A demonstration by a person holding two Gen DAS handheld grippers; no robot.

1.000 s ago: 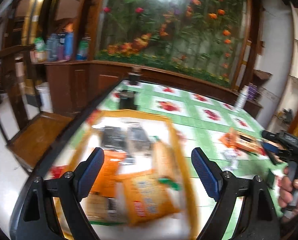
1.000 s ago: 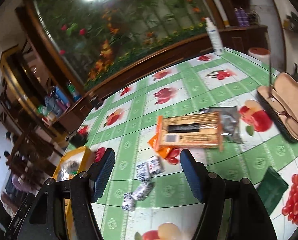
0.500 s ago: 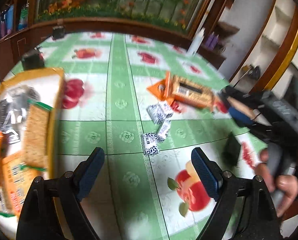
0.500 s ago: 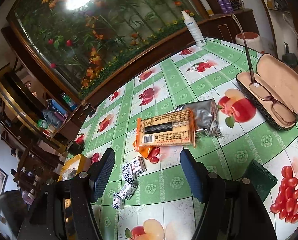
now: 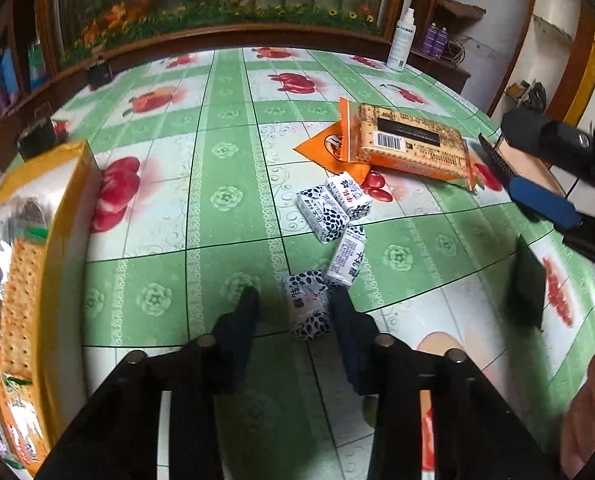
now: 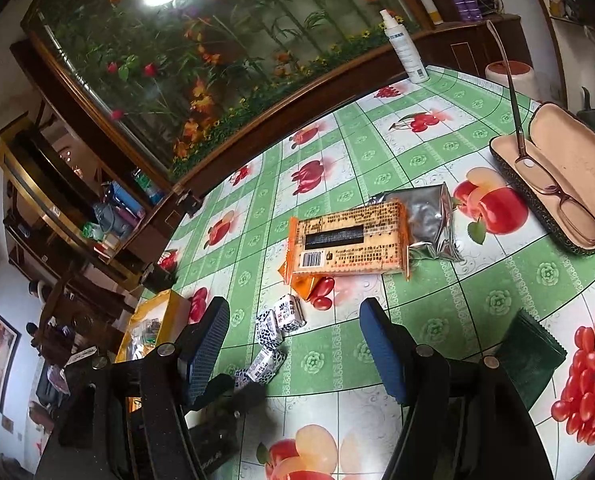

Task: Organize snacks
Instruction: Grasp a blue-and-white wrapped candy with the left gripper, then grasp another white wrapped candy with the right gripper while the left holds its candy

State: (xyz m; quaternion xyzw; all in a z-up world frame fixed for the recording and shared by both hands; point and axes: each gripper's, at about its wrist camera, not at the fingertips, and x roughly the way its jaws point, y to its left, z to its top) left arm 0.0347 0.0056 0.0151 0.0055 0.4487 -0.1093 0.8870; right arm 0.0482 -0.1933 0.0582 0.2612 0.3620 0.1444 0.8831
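My left gripper [image 5: 291, 304] is low on the table with its fingers either side of the nearest small white-and-black candy packet [image 5: 306, 307], partly closed; contact is unclear. Three more such packets [image 5: 329, 210] lie just beyond it. An orange cracker pack [image 5: 411, 144] lies further back. The yellow tray [image 5: 63, 216] holding snacks sits at the left. My right gripper [image 6: 295, 344] is open and empty above the table, the cracker pack [image 6: 349, 242] and a silver pouch [image 6: 427, 218] beyond it. The candy packets [image 6: 275, 326] lie between its fingers' view.
An open glasses case [image 6: 557, 184] with glasses is at the right. A dark green packet [image 6: 531, 356] lies near the right gripper. A white spray bottle [image 6: 405, 50] stands at the table's far edge. A wooden-framed flower panel runs behind the table.
My left gripper swung from the tray to the candy packets, dropped low and narrowed around the nearest one. The right gripper shifted slightly and stays open.
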